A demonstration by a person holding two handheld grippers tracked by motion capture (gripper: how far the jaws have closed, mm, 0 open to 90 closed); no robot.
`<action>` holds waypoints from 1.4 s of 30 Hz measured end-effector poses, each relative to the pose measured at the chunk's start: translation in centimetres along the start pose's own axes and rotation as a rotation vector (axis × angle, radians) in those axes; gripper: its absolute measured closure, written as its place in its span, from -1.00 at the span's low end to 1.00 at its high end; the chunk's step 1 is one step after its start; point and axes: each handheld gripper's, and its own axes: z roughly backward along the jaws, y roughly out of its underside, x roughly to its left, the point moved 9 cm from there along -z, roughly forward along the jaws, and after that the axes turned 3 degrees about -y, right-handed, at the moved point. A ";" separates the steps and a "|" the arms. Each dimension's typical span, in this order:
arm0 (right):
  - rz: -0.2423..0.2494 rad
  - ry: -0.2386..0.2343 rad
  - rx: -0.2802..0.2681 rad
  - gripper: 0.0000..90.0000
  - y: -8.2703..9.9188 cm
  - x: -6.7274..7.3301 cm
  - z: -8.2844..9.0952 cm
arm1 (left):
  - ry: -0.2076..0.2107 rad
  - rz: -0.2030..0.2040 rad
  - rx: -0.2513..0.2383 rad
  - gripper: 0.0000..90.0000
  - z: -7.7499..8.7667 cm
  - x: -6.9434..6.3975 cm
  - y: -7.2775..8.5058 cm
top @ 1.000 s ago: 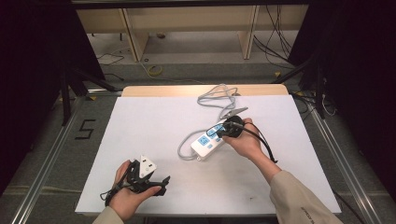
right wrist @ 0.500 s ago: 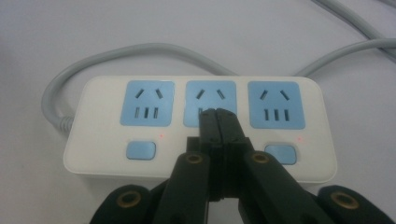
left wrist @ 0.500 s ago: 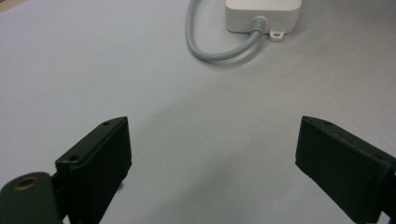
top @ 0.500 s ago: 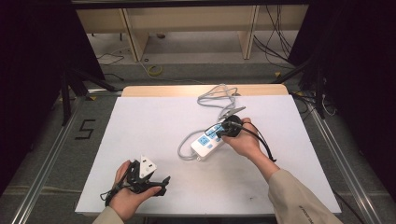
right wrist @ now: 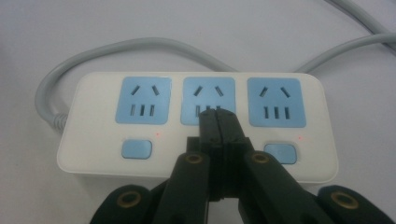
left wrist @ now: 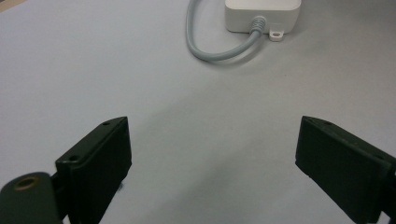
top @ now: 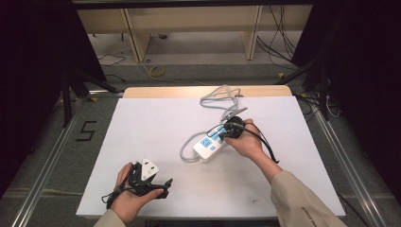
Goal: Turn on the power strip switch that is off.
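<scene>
A white power strip (top: 208,144) with three blue sockets lies mid-table, and its grey cable (top: 222,99) coils toward the far edge. My right gripper (top: 226,135) is over the strip's right end, in a person's hand. In the right gripper view its jaws (right wrist: 217,114) are shut with nothing between them. Their tips rest at the lower edge of the middle socket on the strip (right wrist: 84,149) and hide the middle switch. My left gripper (top: 161,185) lies near the front left. Its jaws (left wrist: 212,158) are open over bare table, facing the strip's cable end (left wrist: 261,14).
A white sheet covers the table (top: 142,123), with a wooden edge (top: 156,91) at the far side. Metal rails run along both sides. A "5" mark (top: 86,131) is on the floor at the left. Shelving and loose cables stand beyond the table.
</scene>
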 end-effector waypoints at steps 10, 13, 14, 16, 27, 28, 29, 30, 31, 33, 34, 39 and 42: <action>0.012 -0.001 0.020 1.00 -0.1 0.2 -0.1 | 0.002 -0.004 0.002 -0.78 0.0 0.0 0.0; 0.014 -0.004 0.026 1.00 0.0 0.1 -0.3 | 0.003 -0.004 0.003 -0.77 0.0 -0.1 0.0; 0.013 -0.005 0.028 1.00 0.0 0.1 -0.3 | 0.004 -0.004 0.002 -0.77 0.0 -0.1 0.0; 0.015 -0.005 0.028 1.00 0.0 0.1 -0.4 | 0.005 -0.005 0.003 -0.77 -0.1 -0.1 0.0; 0.022 0.000 0.054 1.00 0.1 0.1 -0.4 | 0.006 -0.004 0.002 -0.77 0.0 -0.1 0.0; 0.019 0.001 0.057 1.00 0.1 0.1 -0.4 | 0.005 -0.004 0.001 -0.77 -0.1 -0.1 0.0; 0.018 0.001 0.060 1.00 0.1 0.1 -0.4 | 0.005 -0.002 0.000 -0.77 -0.1 -0.1 0.0; 0.018 0.000 0.058 1.00 0.1 0.1 -0.5 | 0.005 -0.002 -0.001 -0.77 -0.1 -0.1 0.0; 0.012 -0.003 0.060 1.00 0.1 0.1 -0.5 | 0.005 -0.005 -0.001 -0.77 -0.1 -0.1 0.0; 0.006 -0.007 0.062 1.00 0.1 0.1 -0.5 | 0.006 -0.004 0.000 -0.77 -0.1 -0.1 0.0; 0.005 -0.007 0.064 1.00 0.1 0.1 -0.5 | 0.006 -0.004 0.000 -0.77 -0.1 -0.1 0.0; 0.006 -0.008 0.077 1.00 0.1 0.1 -0.5 | 0.006 -0.004 0.000 -0.77 -0.1 -0.1 0.0; 0.006 -0.007 0.084 1.00 0.1 0.1 -0.5 | 0.006 -0.001 0.000 -0.77 -0.1 -0.2 0.0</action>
